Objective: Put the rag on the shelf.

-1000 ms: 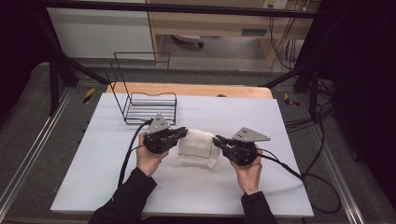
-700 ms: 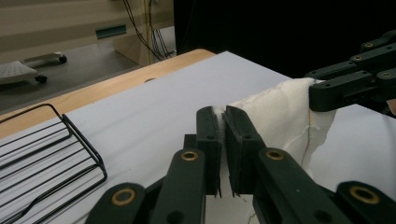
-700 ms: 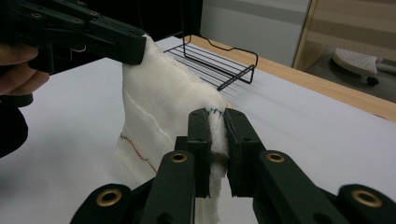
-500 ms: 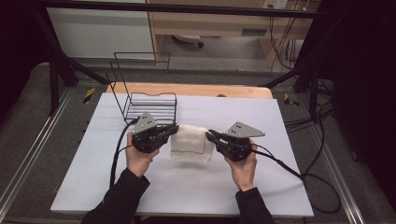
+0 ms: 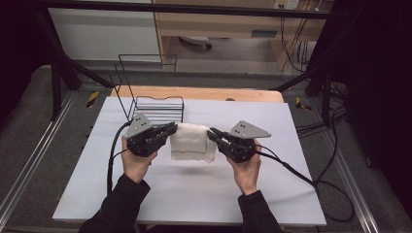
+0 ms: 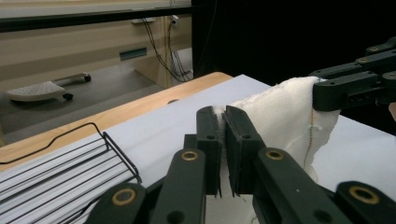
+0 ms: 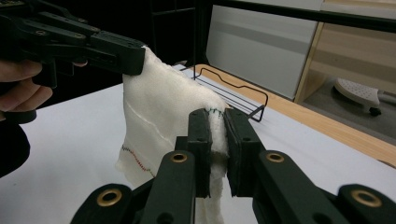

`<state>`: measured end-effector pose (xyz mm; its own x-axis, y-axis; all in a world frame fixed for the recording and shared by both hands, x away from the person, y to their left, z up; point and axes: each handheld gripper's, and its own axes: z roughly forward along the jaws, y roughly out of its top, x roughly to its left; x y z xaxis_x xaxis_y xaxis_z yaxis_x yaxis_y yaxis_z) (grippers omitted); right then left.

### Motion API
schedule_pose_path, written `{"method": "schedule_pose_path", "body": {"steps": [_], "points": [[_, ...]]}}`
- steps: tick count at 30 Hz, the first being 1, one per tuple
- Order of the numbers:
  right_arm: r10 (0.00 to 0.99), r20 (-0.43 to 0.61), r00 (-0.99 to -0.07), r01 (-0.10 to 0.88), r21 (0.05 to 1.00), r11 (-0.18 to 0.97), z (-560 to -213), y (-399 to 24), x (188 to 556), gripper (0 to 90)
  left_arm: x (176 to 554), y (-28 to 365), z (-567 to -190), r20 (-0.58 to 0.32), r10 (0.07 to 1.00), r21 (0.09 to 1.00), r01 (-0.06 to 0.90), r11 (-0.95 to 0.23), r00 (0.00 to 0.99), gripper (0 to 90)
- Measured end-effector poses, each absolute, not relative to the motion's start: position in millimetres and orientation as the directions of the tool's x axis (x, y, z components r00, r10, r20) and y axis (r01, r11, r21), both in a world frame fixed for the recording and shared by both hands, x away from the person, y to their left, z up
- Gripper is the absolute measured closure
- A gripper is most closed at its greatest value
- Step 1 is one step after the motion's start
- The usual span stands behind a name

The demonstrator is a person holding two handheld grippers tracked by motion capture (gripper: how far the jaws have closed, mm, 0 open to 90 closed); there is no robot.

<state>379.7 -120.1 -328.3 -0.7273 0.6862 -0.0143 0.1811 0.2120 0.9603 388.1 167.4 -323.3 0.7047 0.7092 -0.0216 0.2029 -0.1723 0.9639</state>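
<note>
A white cloth (image 5: pixel 190 141) with a stitched hem hangs stretched between my two grippers above the white table (image 5: pixel 194 194). My left gripper (image 5: pixel 171 129) is shut on the cloth's left top corner, and the cloth (image 6: pixel 285 112) shows pinched between its jaws in the left gripper view. At the cloth's right top corner my right gripper (image 5: pixel 213 133) is shut on it too. In the right gripper view the cloth (image 7: pixel 159 121) drapes down from both grips, with coloured stitching near its lower edge. Its lower part hangs free over the table.
A black wire rack (image 5: pixel 158 109) stands on the table just behind the left gripper. A wooden strip (image 5: pixel 194 93) runs along the table's far edge. Cables (image 5: pixel 311 179) trail off to the right. Bare table lies in front of the hands.
Both grippers have risen and moved away from the person with the cloth held between them. The cloth has lifted off the table and now hangs.
</note>
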Motion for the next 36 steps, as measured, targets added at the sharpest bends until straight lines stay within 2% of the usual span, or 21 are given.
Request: {"method": "schedule_pose_path", "body": {"steps": [17,36], "points": [[0.682,-0.057,-0.729,0.069,0.985,0.156,-317.9,-104.5,382.1,81.9,383.1,186.1,-314.9,-0.038,0.743,0.993,0.111,-0.049,0.668,84.8],[0.677,-0.093,-0.73,-0.015,0.993,0.12,-297.7,-81.4,391.4,82.0,384.7,205.5,-298.3,-0.028,0.775,0.999,0.034,0.008,0.632,84.8]]}}
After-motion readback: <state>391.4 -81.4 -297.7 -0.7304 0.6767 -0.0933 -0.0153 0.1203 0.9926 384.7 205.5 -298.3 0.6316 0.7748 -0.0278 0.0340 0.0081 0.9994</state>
